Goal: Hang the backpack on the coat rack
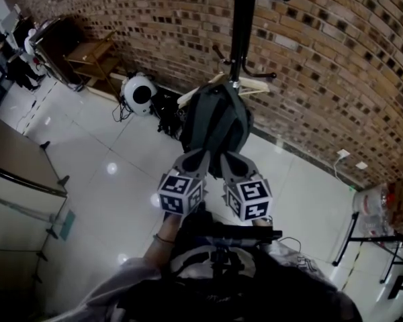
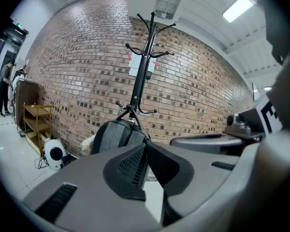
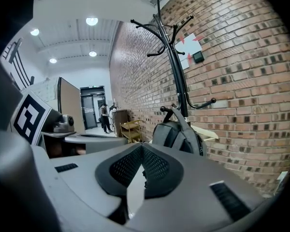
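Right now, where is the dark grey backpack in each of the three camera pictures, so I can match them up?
Head view: the backpack is at the centre, low on the pole.
Left gripper view: the backpack is left of centre, in the lower half.
Right gripper view: the backpack is right of centre, in the lower half.
Shared landmark: the black coat rack rises above it in all three.
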